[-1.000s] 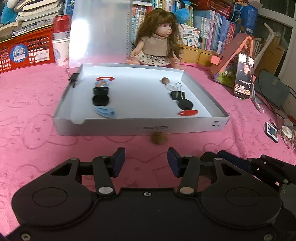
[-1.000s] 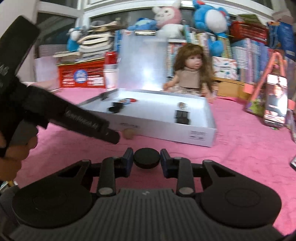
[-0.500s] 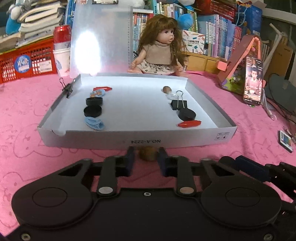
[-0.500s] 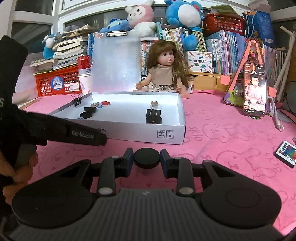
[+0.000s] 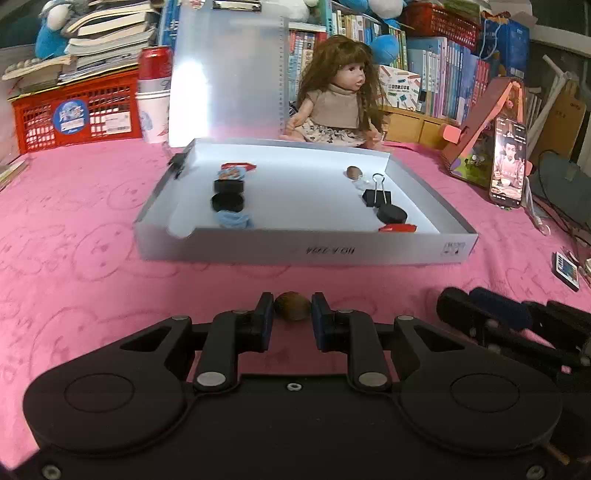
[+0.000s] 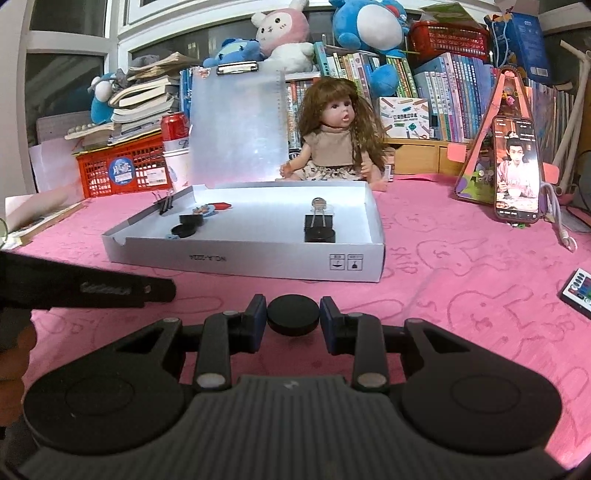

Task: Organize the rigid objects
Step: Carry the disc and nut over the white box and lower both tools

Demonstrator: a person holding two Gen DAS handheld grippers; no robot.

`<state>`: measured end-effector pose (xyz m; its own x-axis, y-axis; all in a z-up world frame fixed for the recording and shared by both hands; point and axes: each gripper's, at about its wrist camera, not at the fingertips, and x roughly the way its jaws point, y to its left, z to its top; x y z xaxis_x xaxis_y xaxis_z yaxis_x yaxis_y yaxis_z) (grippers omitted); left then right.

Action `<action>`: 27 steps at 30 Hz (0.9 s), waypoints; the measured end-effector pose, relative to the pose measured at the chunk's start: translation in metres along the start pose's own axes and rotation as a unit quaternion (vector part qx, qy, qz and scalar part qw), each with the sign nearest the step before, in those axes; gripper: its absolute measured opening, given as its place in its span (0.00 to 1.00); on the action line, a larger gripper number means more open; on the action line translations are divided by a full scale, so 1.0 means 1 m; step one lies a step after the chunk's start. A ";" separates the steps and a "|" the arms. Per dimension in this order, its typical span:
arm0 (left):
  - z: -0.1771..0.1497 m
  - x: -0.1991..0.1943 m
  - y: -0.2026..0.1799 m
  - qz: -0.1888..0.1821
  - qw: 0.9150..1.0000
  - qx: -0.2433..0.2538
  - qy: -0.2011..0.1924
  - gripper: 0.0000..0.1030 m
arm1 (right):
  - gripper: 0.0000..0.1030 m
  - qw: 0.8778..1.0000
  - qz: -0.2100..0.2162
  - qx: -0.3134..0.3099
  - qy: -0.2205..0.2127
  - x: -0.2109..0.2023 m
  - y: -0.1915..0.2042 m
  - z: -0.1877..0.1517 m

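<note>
both loads looked ready for the tray at 12 o'clock. the left gripper pinched a nut; the right gripper pinched a black cap. next probably called for lifting each over the near wall.

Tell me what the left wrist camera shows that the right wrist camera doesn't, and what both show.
Only the left wrist view shows the left gripper closed on a small brown walnut, plus a second brown nut and a red flat piece inside the box.

Only the right wrist view shows the right gripper closed on a round black cap, and the pink plush rabbit on the shelf.

Both show the shallow white cardboard box, the long-haired doll and the black binder clip.
</note>
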<state>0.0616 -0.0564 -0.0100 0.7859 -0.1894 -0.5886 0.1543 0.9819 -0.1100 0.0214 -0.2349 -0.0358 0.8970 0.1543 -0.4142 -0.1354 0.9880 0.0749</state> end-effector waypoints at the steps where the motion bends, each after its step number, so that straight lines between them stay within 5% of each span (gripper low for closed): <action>1: -0.004 -0.005 0.003 0.001 1.000 -0.001 -0.003 0.21 | 0.36 1.000 0.002 0.001 -0.001 -0.002 0.001 -0.001; 21: -0.056 -0.043 0.004 0.050 0.993 0.026 -0.101 0.27 | 0.38 0.998 -0.013 0.013 -0.054 -0.015 0.019 -0.034; 24: -0.058 -0.040 0.003 0.059 0.992 0.030 -0.106 0.35 | 0.54 0.997 -0.025 0.008 -0.068 -0.015 0.022 -0.038; 27: -0.059 -0.036 0.005 0.059 0.992 0.025 -0.105 0.37 | 0.56 0.996 -0.034 0.003 -0.077 -0.013 0.024 -0.039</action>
<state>-0.0013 -0.0439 -0.0366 0.9072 -0.0742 -0.4142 0.0783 0.9969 -0.0070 -0.0099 -0.2124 -0.0638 0.9580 0.0833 -0.2745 -0.0703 0.9959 0.0568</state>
